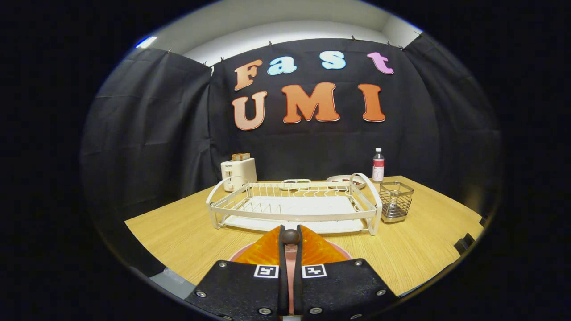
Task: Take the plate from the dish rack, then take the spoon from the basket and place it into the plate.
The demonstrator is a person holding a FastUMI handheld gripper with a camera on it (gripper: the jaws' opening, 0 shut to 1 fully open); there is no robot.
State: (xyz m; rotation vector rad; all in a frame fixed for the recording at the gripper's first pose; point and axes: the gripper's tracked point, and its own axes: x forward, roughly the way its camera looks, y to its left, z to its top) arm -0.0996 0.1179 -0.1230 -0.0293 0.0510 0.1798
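**Spoon's over the plate, just needs dropping**

The gripper (pixel 290 238) has its fingers pinched together on the spoon (pixel 290 236), whose dark rounded end pokes out at the tips. The pink plate (pixel 343 253) lies right beneath on the wood-grain table (pixel 415 254). I'd say last step: lower, open up. Beyond sit the white wire dish rack (pixel 294 207) and the metal mesh basket (pixel 395 201).
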